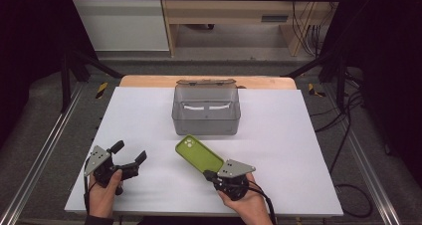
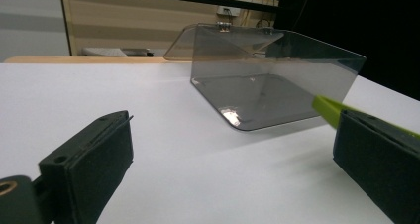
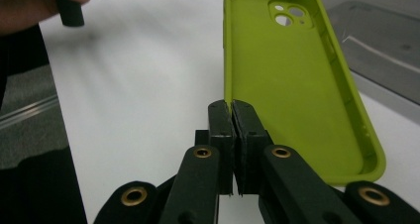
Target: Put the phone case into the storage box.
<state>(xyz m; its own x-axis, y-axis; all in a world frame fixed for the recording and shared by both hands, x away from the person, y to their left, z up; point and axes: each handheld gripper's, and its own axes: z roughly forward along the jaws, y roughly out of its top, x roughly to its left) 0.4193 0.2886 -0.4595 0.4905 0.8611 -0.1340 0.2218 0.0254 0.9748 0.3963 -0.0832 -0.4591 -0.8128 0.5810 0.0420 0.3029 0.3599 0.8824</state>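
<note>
Nearest the person, on the white table (image 1: 278, 150), the right gripper (image 1: 211, 174) has its jaws pinched tight on the long side wall of a green phone case (image 1: 199, 155); in the right gripper view the wall (image 3: 229, 60) runs into the thin seam between the jaws. That case (image 3: 292, 80) looks light and rubbery, a thin soft shell, so I'd expect it to flex and sag from a one-edge pinch. A grip on the rim is the only real hold, since the flat back gives nothing to bite. It probably won't slip, though it may twist. Across to the left, the other hand's gripper (image 1: 130, 154) sits low over the table with jaws spread wide, nothing between them. Its own view shows one green corner (image 2: 327, 107) poking past the right jaw. Between the two tools there's plenty of bare surface. Farther back stands a smoky clear box (image 1: 206, 111), lid (image 1: 205, 82) tipped open behind it, mouth up. Its walls look stiff, and the near rim (image 2: 277, 48) is the edge to clear. Beyond that, the table's far edge.
</note>
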